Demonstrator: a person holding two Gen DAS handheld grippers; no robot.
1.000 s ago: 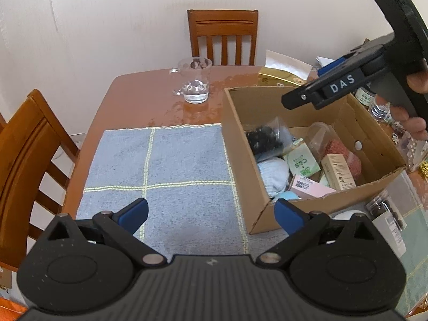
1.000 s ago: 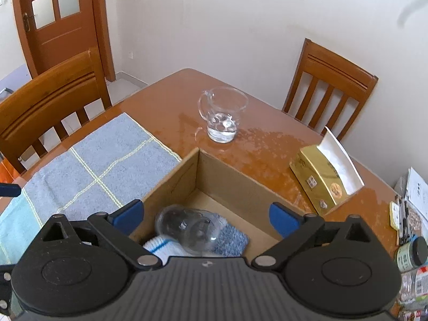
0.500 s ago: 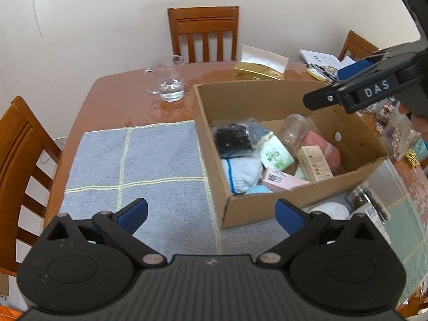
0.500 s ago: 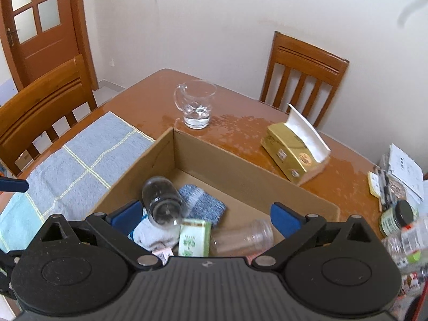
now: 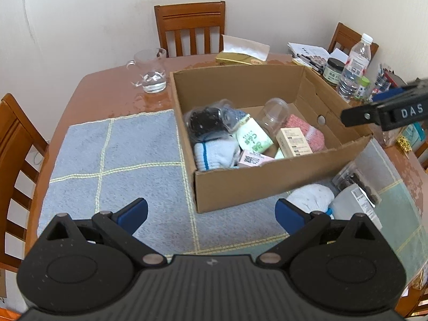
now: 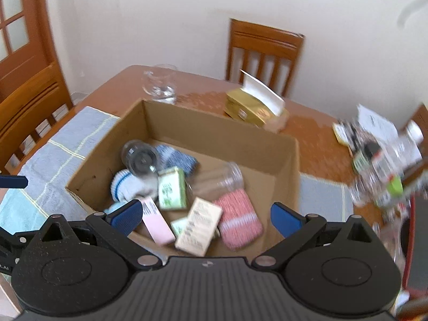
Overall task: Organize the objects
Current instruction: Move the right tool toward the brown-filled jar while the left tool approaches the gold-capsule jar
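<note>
An open cardboard box (image 5: pixel 254 187) sits on a blue towel (image 5: pixel 120 155). It holds a bagged black item (image 5: pixel 204 120), a white-and-blue sock (image 5: pixel 214 152), a green carton (image 5: pixel 252 136), a clear cup (image 5: pixel 274 112), a beige carton (image 5: pixel 294 140), a pink carton (image 5: pixel 252 159) and a red knit sock (image 5: pixel 307 131). A white sock (image 5: pixel 311 196) and a bag of dark contents (image 5: pixel 355 184) lie in front of the box's right corner. My left gripper (image 5: pixel 211 212) is open and empty, short of the box. My right gripper (image 6: pixel 206 216) is open and empty above the box's near wall (image 6: pixel 214 131); it shows as the right gripper (image 5: pixel 359 106) at the box's right side.
A glass mug of water (image 5: pixel 151 72) and a gold tissue box (image 5: pixel 240 57) stand behind the box. Bottles and jars (image 5: pixel 355 64) crowd the table's far right. Wooden chairs (image 5: pixel 191 26) ring the table, and a door (image 6: pixel 16 26) is at the left.
Both grippers have drawn back from the box, so more of it and the table shows. The right gripper has swung to the box's right side. Both stayed open.
</note>
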